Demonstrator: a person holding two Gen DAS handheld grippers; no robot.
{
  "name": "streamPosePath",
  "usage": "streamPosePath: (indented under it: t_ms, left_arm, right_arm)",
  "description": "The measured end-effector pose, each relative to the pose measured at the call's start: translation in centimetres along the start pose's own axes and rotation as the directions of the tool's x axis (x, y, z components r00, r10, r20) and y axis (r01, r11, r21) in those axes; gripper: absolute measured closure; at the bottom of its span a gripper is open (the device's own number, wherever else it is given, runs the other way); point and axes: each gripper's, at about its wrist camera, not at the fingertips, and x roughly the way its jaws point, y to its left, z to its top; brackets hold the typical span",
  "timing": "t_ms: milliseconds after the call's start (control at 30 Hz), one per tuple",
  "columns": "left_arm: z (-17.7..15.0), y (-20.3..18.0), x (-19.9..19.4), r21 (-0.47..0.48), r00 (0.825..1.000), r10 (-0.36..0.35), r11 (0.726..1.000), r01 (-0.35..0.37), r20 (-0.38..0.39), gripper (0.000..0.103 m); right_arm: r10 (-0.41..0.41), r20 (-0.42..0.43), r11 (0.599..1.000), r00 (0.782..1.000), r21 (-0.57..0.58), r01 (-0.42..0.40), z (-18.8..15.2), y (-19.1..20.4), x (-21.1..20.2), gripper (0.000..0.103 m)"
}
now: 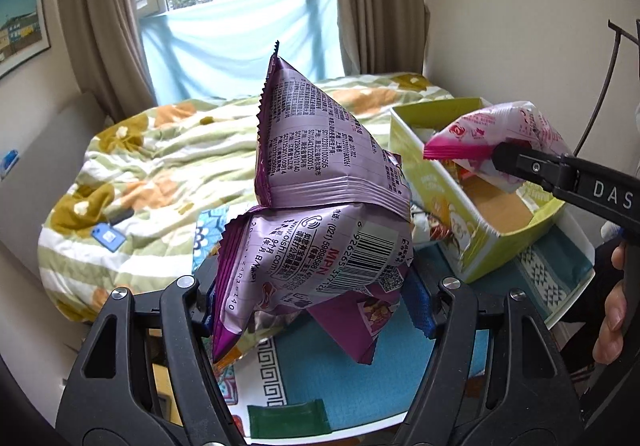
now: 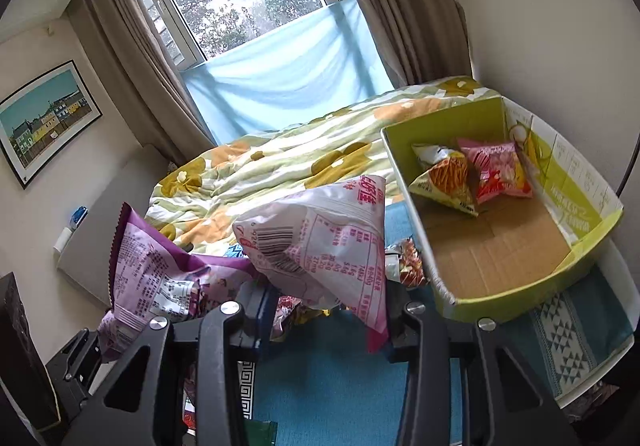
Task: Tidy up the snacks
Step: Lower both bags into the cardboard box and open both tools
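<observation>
My left gripper (image 1: 316,298) is shut on a purple snack bag (image 1: 320,182), held up above the table; the bag also shows in the right wrist view (image 2: 156,270). My right gripper (image 2: 328,310) is shut on a pink-and-white snack bag (image 2: 320,242), held just left of the green cardboard box (image 2: 520,298); in the left wrist view this bag (image 1: 492,134) hangs over the box (image 1: 480,258). Inside the box lie an orange-striped bag (image 2: 444,178) and a pink bag (image 2: 500,170).
The box stands on a table with a teal patterned cloth (image 1: 352,378). More loose snack bags (image 2: 404,262) lie on the table left of the box. A bed with a green and orange quilt (image 2: 280,166) lies behind, under a curtained window.
</observation>
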Motion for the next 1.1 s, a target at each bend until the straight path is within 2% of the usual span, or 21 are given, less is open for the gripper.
streamPosePath:
  t_ms: [133, 300, 433, 667, 767, 867, 900, 1100]
  left_arm:
    - [2.7, -3.2, 0.5, -0.003, 0.999, -0.029, 1.000, 0.029, 0.031, 0.035]
    - [6.0, -8.6, 3.4, -0.028, 0.996, -0.088, 0.996, 0.088, 0.001, 0.035]
    - [7.9, -13.4, 7.2, -0.032, 0.990, -0.130, 0.991, 0.128, -0.061, 0.035]
    - [7.9, -20.2, 14.4, -0.052, 0.970, -0.127, 0.992, 0.119, -0.207, 0.035]
    - [7.3, -21.5, 16.9, -0.077, 0.958, -0.120, 0.992, 0.104, -0.261, 0.034]
    - [6.9, -21.6, 18.8, -0.103, 0.947, -0.116, 0.991, 0.088, -0.301, 0.017]
    - [6.8, -21.6, 19.3, -0.106, 0.944, -0.103, 0.992, 0.073, -0.314, 0.008]
    - [6.2, -20.1, 18.3, -0.098, 0.942, -0.043, 0.995, 0.010, -0.332, 0.006]
  right_arm:
    - [-0.024, 0.014, 0.999, 1.000, -0.024, 0.024, 2.1, -2.2, -1.2, 0.065]
    - [-0.047, -0.003, 0.997, 0.999, -0.057, 0.047, 4.5, -6.4, -2.2, 0.065]
    - [-0.071, -0.022, 0.994, 0.997, -0.081, 0.069, 6.5, -10.8, -2.5, 0.065]
    - [-0.087, -0.075, 0.992, 0.993, -0.096, 0.080, 8.0, -17.6, -2.0, 0.065]
    - [-0.075, -0.116, 0.993, 0.990, -0.096, 0.064, 8.4, -19.8, -1.1, 0.065]
    - [-0.052, -0.150, 0.995, 0.987, -0.087, 0.039, 8.7, -21.6, -0.2, 0.065]
    - [-0.049, -0.157, 0.995, 0.986, -0.090, 0.035, 8.9, -22.0, 0.0, 0.065]
    - [-0.025, -0.195, 0.996, 0.980, -0.089, 0.008, 9.5, -23.5, 1.7, 0.065]
